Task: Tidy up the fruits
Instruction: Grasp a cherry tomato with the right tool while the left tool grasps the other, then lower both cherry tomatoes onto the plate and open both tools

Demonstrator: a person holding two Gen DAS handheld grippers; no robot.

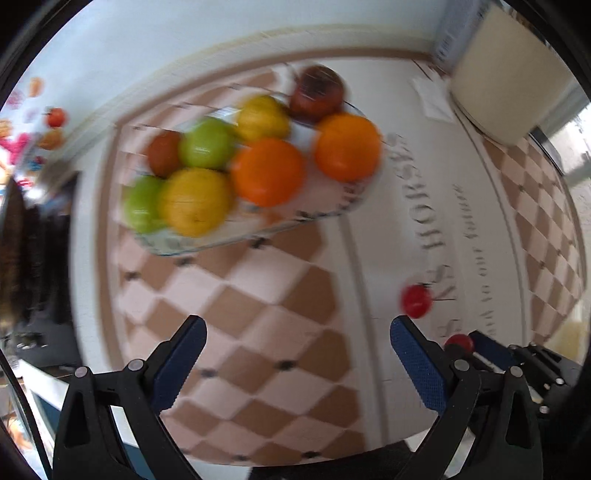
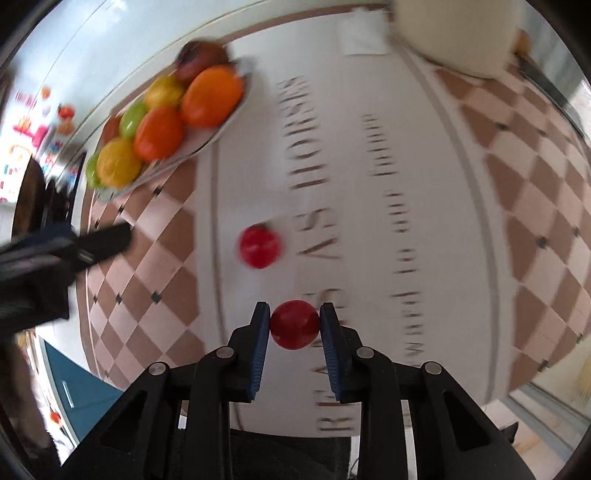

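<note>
A glass plate (image 1: 258, 232) (image 2: 218, 133) holds several fruits: oranges (image 1: 267, 171) (image 2: 212, 96), yellow fruits (image 1: 194, 201), green apples (image 1: 208, 142) and a dark red fruit (image 1: 317, 92). My right gripper (image 2: 294, 325) is shut on a small red fruit (image 2: 294, 324) above the tablecloth; it also shows in the left wrist view (image 1: 459, 343). Another small red fruit (image 2: 259, 245) (image 1: 416, 300) lies loose on the cloth ahead of it. My left gripper (image 1: 297, 343) is open and empty, in front of the plate. Both views are motion-blurred.
A checkered tablecloth with printed lettering (image 2: 310, 133) covers the table (image 1: 258, 295). A cream cylindrical container (image 1: 509, 85) (image 2: 458, 33) stands at the far right with a white paper (image 2: 364, 35) beside it. The table edge runs along the left.
</note>
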